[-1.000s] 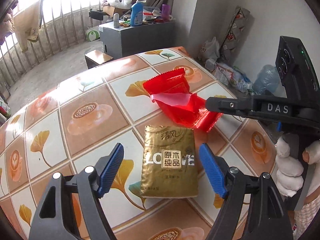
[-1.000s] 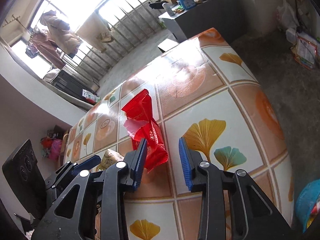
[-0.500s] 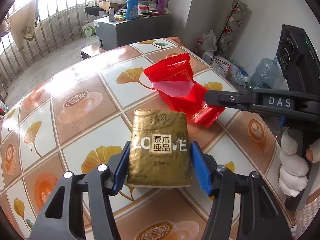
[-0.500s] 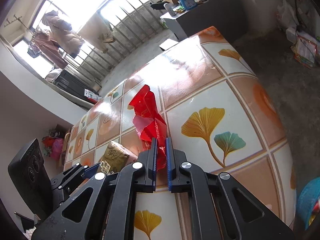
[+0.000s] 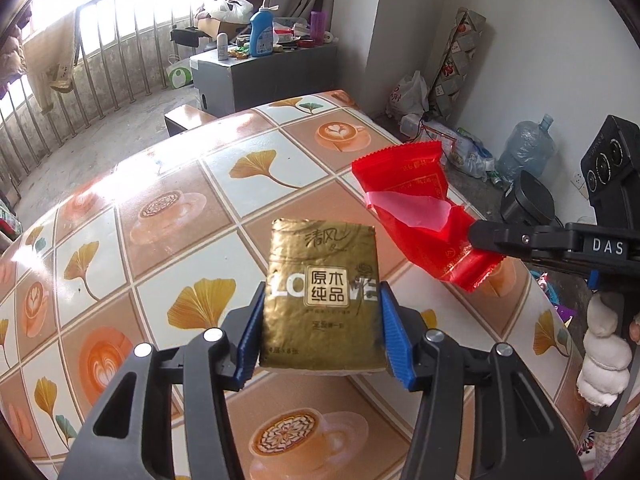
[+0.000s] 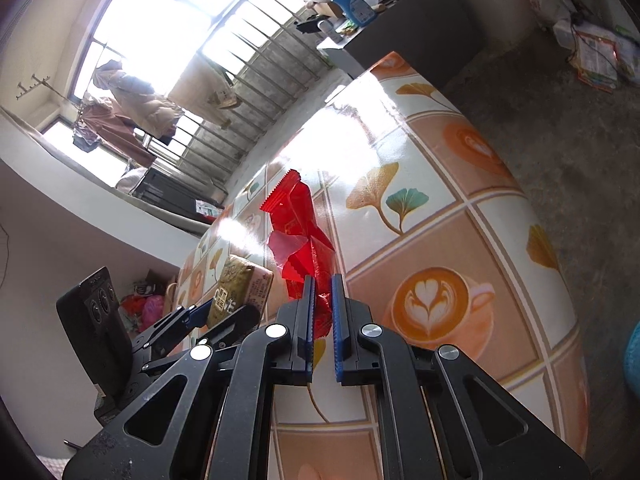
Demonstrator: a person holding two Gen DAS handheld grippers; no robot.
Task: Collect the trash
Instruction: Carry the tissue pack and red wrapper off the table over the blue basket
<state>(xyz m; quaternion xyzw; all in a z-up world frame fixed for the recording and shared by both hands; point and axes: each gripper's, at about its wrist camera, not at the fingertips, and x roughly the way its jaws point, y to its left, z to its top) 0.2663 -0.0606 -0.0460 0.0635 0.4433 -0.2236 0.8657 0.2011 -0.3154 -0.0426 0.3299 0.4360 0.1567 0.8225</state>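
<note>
Trash here comes to 2 pieces, and both are in a grip above the table (image 5: 168, 184) with its ginkgo-leaf and coffee-cup tiles. A gold tissue pack (image 5: 322, 296) sits between the blue pads of the left gripper (image 5: 320, 332), pinched across its width near the lower end, so its printed face stays flat toward the camera and most of its length sticks out forward. It appears lifted off the tabletop; the right wrist view shows it tilted up beside the other gripper. The red wrapper (image 5: 420, 216) is torn open, a pale inner flap showing, and the right gripper (image 6: 321, 304) has its pads pressed nearly together on the wrapper's crimped lower end. That thin edge hold lets the rest of the wrapper stand up and flop freely, so it looks light and limp. The 2 grippers hang close together over the table's near corner, probably so both pieces can go to a bin in 1 trip. No bin is clearly visible in either view.
</note>
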